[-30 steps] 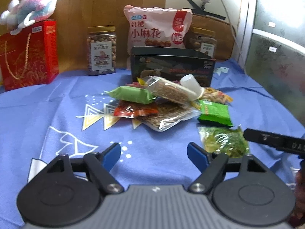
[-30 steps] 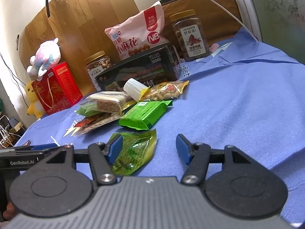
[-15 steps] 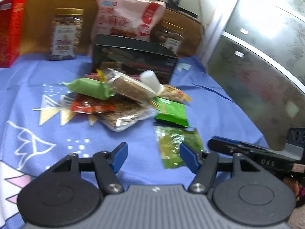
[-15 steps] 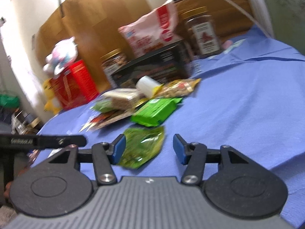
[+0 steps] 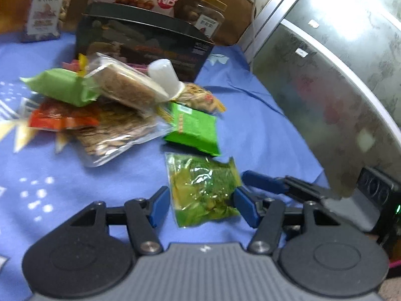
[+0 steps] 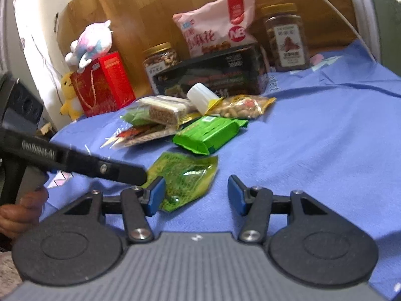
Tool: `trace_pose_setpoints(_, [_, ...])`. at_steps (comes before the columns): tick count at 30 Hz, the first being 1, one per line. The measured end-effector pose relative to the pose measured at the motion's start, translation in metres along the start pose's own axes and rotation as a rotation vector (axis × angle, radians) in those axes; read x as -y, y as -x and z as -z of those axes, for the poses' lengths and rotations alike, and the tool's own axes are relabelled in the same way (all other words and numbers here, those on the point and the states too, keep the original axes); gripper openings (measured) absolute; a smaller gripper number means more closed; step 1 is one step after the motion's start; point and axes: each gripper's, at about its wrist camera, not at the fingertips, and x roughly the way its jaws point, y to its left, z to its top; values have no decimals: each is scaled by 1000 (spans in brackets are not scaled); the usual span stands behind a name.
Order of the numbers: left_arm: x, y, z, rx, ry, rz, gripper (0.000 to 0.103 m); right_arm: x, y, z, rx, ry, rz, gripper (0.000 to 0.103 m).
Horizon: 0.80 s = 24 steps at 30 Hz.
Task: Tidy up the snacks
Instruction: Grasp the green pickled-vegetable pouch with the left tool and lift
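Around green pickle pouch (image 5: 203, 188), closing jaws.

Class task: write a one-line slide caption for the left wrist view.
Left gripper, jaws just narrowed, straddles a green pickle packet on the blue cloth.

Left tongs (image 5: 198, 208) now narrower, newly astride the green pickle packet (image 5: 203, 188).
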Motion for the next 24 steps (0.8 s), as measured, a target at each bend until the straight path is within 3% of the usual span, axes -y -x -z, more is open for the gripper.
trace_pose_setpoints(4, [1,-3,0,2,26,33,57,-12,-5,4,12,92,41,60])
trace_pose_setpoints(8, [-2,-1,1,-8,78,147,57,-16,-4,7,3,144,40,66])
trace_pose_setpoints(10, [3,-4,-1,-20,78,166,57,-21,-4,8,-3,183,38,67])
trace_pose_setpoints(14, [17,-9,-2,-17,0,106,57,-27,-7,9,-1,209,20,49])
trace_pose_setpoints(17, [15,-3,-3,-11,-3,92,57,-29,-7,9,4,206,8,35])
trace_pose_setpoints(20, [5,11,-2,32,17,55,60,-29,-6,9,22,203,19,32])
trace_pose_setpoints(24, [-14,18,-4,47,83,46,79,-31,-4,9,47,204,-10,26])
